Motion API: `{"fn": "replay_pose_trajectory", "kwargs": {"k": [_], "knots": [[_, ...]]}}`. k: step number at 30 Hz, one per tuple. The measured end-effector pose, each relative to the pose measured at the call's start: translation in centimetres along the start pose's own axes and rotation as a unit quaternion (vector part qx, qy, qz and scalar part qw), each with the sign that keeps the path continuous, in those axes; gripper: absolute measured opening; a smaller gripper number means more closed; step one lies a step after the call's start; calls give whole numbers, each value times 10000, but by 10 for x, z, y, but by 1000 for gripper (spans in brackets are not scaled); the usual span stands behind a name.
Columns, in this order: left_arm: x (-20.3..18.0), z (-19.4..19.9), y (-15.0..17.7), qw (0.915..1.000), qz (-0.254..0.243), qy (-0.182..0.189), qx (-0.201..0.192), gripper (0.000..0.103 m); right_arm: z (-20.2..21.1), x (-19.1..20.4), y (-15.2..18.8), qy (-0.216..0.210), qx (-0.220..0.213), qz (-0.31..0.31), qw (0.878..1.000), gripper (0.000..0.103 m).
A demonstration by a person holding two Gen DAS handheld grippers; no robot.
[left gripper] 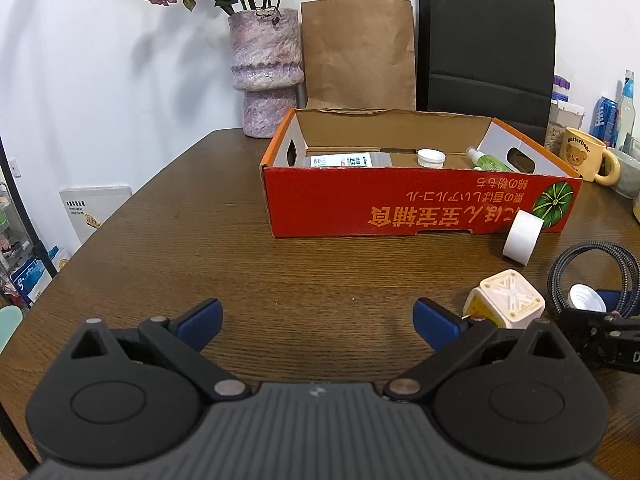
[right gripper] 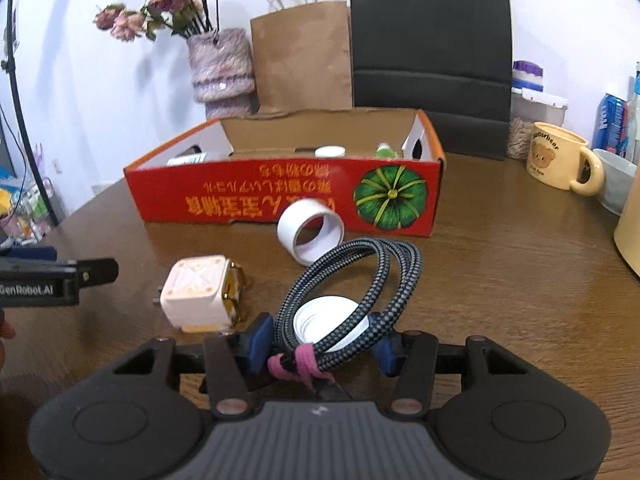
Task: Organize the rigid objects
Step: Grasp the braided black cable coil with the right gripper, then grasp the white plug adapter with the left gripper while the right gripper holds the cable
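In front of the red printed cardboard box [right gripper: 280, 196], close to its right end, the coiled grey-and-black braided cable [right gripper: 352, 280] lies on the brown wood-grain surface [right gripper: 500, 280]. A white plastic screw cap [right gripper: 324, 322] sits inside the coil.

The right tongs [right gripper: 324, 344] have their blue pads closed against the near side of the coil, next to the pink tie [right gripper: 300, 364] that binds the loops. The left tongs [left gripper: 318, 320] stand open and empty over bare surface, left of the box's near wall.

Handling, as judged: the cable is light and pliant; the braid gives good friction. Loops are likely to sag once lifted, so the bound section at the pink tie is the soundest place to hold. The cap is loose and may stay behind or slide.

Orientation: the coil is an elongated loop. Its long axis runs from the tongs away toward the box, leaning right, with the far end raised off the surface.

Also in front of the box: a white tape roll [right gripper: 310, 232] leaning on its near wall, and a cream cube-shaped plug adapter [right gripper: 200, 292] further left.
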State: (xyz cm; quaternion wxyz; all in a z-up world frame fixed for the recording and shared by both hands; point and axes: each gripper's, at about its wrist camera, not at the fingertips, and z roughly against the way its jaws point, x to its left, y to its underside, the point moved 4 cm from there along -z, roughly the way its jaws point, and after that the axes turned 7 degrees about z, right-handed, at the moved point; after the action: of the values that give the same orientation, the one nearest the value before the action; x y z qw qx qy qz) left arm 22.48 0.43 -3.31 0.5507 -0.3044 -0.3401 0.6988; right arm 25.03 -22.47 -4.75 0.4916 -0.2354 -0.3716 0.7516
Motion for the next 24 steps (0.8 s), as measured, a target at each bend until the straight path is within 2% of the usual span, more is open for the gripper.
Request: {"fn": "replay_pose_trajectory", "kwargs": {"k": [3, 4, 5, 6, 7, 9, 12, 19, 22, 24], "knots": [[0, 0, 0, 10000, -10, 12, 6, 103, -1, 0, 1, 15, 26, 3, 10000, 52], [0, 0, 0, 10000, -14, 12, 4, 103, -2, 0, 1, 35, 29, 9, 10000, 55], [0, 1, 0, 10000, -13, 13, 3, 103, -2, 0, 1, 83, 47, 22, 10000, 60], [0, 0, 0, 10000, -9, 17, 4, 103, -3, -1, 1, 164, 68, 50, 9998, 75], [0, 1, 0, 10000, -10, 22, 2, 103, -4, -1, 2, 269, 97, 77, 9996, 84], [0, 2, 0, 10000, -13, 30, -5, 103, -3, -3, 2, 352, 91, 93, 9993, 87], [-2, 2, 0, 10000, -27, 42, -8, 103, -3, -4, 1, 508, 60, 160, 9986, 99], [-3, 4, 1, 9999, -42, 92, -9, 103, -11, 9, 0, 810, 107, 674, 9944, 103], [-3, 5, 1, 9999, -48, 115, -26, 103, -14, -2, 1, 610, 201, 293, 9975, 103], [-4, 5, 1, 9999, -54, 127, -29, 103, -15, -11, 2, 521, 252, 18, 9983, 98]]}}
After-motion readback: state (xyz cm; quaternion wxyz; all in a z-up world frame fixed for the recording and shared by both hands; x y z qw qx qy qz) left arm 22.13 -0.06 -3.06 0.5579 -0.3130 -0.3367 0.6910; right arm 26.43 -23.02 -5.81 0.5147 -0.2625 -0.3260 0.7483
